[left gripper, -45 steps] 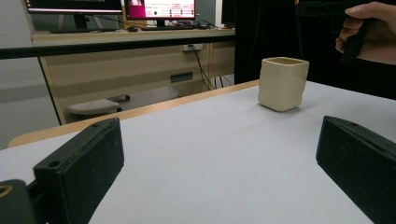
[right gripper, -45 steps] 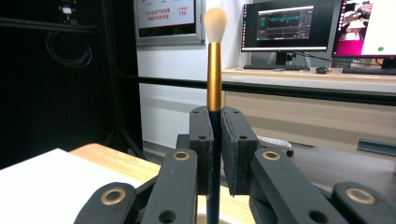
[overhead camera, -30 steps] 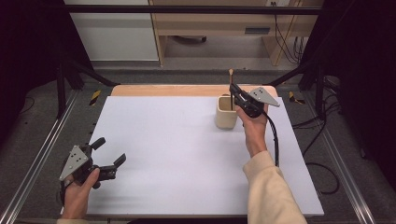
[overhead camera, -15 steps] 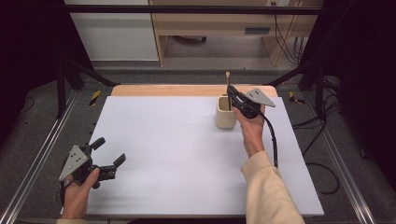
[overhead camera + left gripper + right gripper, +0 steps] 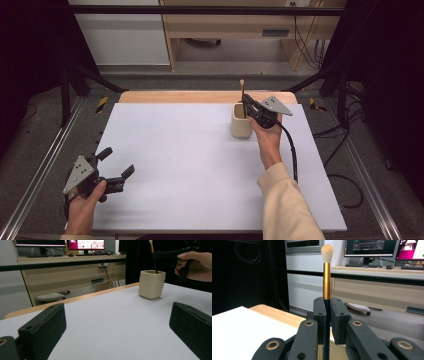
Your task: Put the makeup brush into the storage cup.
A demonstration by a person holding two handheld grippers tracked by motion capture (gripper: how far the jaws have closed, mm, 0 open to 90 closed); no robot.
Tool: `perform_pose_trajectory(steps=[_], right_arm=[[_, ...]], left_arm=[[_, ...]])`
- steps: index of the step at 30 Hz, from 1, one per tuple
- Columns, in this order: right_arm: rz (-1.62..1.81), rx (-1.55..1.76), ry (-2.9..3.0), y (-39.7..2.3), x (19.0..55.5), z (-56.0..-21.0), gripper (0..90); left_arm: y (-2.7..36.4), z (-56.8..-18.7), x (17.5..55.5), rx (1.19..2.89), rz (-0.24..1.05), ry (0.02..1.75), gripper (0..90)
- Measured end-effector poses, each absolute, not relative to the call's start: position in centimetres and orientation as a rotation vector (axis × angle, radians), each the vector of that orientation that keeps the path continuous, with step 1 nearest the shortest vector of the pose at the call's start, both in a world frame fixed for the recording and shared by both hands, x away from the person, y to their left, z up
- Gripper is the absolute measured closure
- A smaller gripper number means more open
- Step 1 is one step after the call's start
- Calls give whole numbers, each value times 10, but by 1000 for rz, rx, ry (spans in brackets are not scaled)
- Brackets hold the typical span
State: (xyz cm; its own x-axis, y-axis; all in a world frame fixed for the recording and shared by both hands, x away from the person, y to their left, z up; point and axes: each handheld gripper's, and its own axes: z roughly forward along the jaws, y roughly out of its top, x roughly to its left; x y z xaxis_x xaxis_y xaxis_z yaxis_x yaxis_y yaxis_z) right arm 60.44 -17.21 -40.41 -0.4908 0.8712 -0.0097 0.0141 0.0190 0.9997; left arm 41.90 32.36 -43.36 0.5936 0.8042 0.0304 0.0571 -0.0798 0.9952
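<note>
The brush [image 5: 326,272] stands upright, bristles up, its dark handle dipping into the cream cup [image 5: 241,121] near the table's far edge, pinched by the right gripper [image 5: 250,106]. It has shifted slightly left since a second ago. The left gripper [image 5: 116,169] rests released, well apart, on the white mat [image 5: 190,170].

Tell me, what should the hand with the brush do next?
Probably lower it a little further, then open. The right gripper is shut on the makeup brush, held upright, bristles up, with its handle end already inside the cream cup. The left gripper rests open, far off.
</note>
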Motion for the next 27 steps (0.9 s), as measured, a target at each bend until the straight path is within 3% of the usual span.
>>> perform_pose_trajectory(steps=[27], right_arm=[[1537,915,1634,-173,597,-408,836]], left_arm=[[323,-433,419,1546,729,751,3]])
